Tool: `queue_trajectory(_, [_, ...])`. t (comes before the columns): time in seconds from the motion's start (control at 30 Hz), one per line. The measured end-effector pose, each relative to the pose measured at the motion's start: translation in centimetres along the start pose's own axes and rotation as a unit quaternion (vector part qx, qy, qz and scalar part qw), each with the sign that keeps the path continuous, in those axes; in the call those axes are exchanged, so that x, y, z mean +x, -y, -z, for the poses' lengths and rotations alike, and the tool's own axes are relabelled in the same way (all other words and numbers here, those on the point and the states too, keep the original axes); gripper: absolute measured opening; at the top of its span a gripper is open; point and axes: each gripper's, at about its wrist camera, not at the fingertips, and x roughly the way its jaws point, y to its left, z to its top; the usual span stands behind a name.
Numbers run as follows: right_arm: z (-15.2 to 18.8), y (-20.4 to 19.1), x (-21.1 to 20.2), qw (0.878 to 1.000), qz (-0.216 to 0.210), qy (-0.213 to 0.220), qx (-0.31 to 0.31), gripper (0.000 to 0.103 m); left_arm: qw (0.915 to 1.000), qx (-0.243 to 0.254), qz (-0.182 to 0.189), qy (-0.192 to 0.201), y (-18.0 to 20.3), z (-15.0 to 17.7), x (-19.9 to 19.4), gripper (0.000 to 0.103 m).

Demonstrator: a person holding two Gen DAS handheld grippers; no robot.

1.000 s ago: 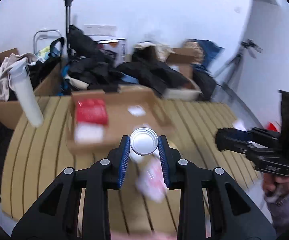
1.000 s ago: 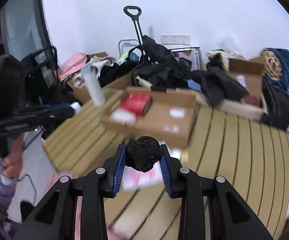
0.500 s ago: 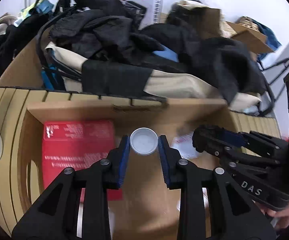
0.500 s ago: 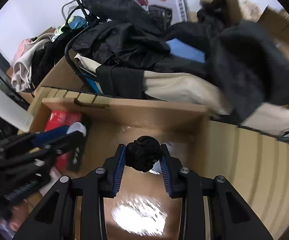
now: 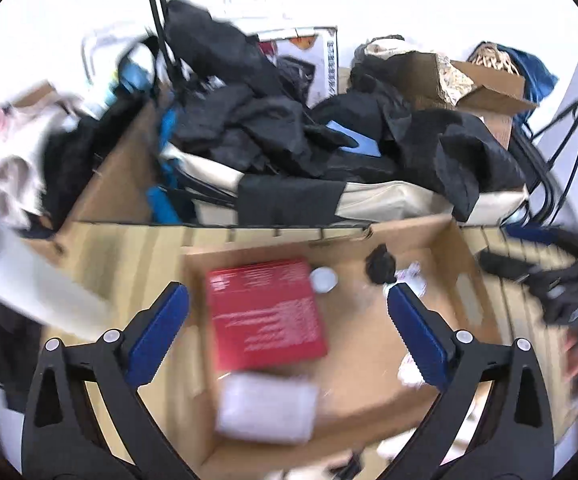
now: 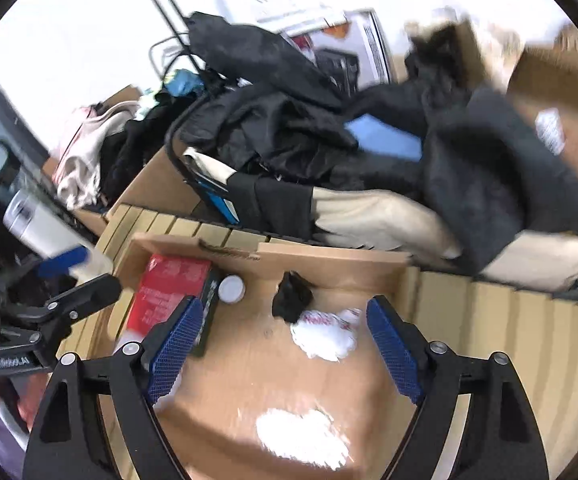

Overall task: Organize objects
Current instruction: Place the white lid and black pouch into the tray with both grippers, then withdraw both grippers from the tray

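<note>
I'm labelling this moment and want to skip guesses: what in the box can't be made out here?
- Print on the red box: motion blur, left wrist view.
- White packet: blurred in the left view; the right jaw hides it in the right view.
- Black lump: too crumpled to identify.
- White cap: what it closes is hidden from above.

Bare floor of cardboard box [image 6: 249,368] is lying open at centre; red carton [image 6: 169,284], white cap [image 6: 231,289], black lump [image 6: 292,300] are crowding its far side.
</note>
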Motion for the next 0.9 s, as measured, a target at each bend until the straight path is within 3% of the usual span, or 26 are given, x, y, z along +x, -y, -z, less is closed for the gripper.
queue_trajectory(0.17, [0.9, -1.3, -9.4, 0.998, 0.047, 0.032, -0.032, 0.087, 0.9964, 0.045, -0.053, 0.047, 0.6, 1.1, -9.6, 0.103])
queue_trajectory(0.27, [2.8, -1.7, -15.4, 0.997, 0.051, 0.050, -0.021, 0.087, 0.9961, 0.034, -0.049, 0.065, 0.5, 2.5, -15.1, 0.103])
queue_trajectory(0.33, [4.4, -2.0, -18.0, 0.997, 0.042, 0.058, -0.018, 0.087, 0.9969, 0.018, -0.054, 0.054, 0.5, 3.9, -17.4, 0.103])
queue_trajectory(0.4, [7.0, -2.6, -20.7, 0.997, 0.039, 0.058, -0.023, 0.087, 0.9973, 0.014, -0.055, 0.047, 0.9, 6.1, -20.0, 0.103])
queue_trajectory(0.47, [9.3, -3.6, -22.5, 0.997, 0.042, 0.062, -0.035, 0.087, 0.9968, 0.016, -0.043, 0.066, 1.6, 8.9, -22.7, 0.103])
queue_trajectory(0.6, [16.6, -5.8, -26.9, 0.994, -0.005, 0.096, -0.057, 0.087, 0.9955, -0.008, 0.012, 0.094, 2.3, 15.9, -26.8, 0.103])
queue_trajectory(0.73, [25.3, -8.0, -29.3, 0.987, -0.046, 0.134, -0.076, 0.087, 0.9945, -0.011, 0.005, 0.104, 3.6, 25.2, -29.3, 0.103])
queue_trajectory(0.83, [33.7, -9.8, -29.2, 0.985, -0.027, 0.150, -0.081, 0.087, 0.9919, -0.030, -0.026, 0.121, 3.8, 32.4, -30.6, 0.103])
queue_trajectory(0.9, [38.6, -10.6, -28.2, 0.987, -0.012, 0.146, -0.069, 0.087, 0.9911, -0.063, 0.000, 0.117, 3.5, 36.1, -30.8, 0.103])
